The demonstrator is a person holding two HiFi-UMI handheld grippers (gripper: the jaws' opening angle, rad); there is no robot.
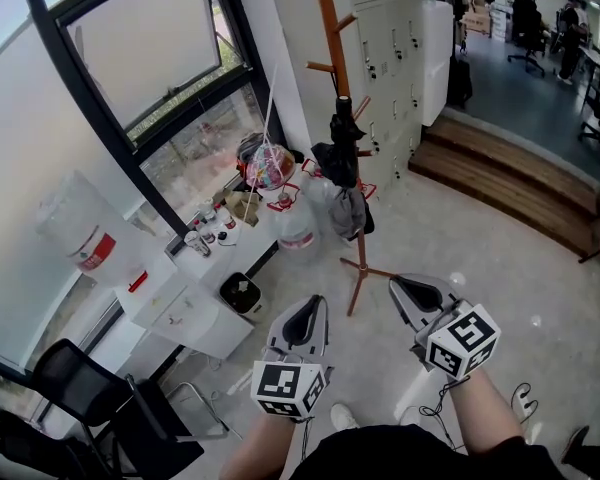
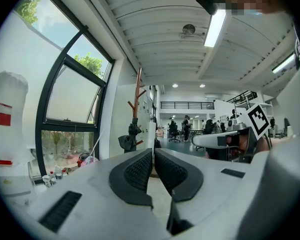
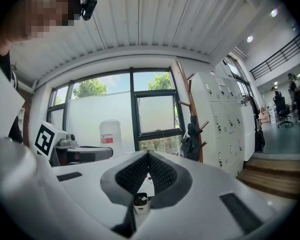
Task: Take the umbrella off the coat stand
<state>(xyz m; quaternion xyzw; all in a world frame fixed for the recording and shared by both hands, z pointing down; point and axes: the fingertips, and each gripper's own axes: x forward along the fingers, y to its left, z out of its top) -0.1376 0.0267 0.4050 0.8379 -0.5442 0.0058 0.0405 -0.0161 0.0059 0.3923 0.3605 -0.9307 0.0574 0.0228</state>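
The black folded umbrella (image 1: 342, 140) hangs upright against the tall orange-brown wooden coat stand (image 1: 330, 28), about halfway up its pole, among the short side pegs. A bundle of grey cloth (image 1: 350, 210) hangs on the same pole just below it. The stand rests on spread feet on a pale speckled floor (image 1: 480, 268).

Behind the stand is a bank of white metal lockers (image 1: 395, 38), and to the right of them a low wooden step (image 1: 500, 173) leads up to an office area. To the left of the stand, under a large black-framed window (image 1: 110, 88), a white bench (image 1: 165, 303) carries a cluster of small bottles (image 1: 208, 230). A big white plastic container with a red label (image 1: 80, 233) stands at its far left. A small black bin (image 1: 242, 293) sits on the floor beside the bench.

I hold both tools low in the foreground, well apart from the umbrella and pointing towards the stand. My left claw (image 1: 310, 304) is closed, its dark ribbed pads meeting at the tips with nothing between them. My right claw (image 1: 404, 286) is likewise closed and empty.
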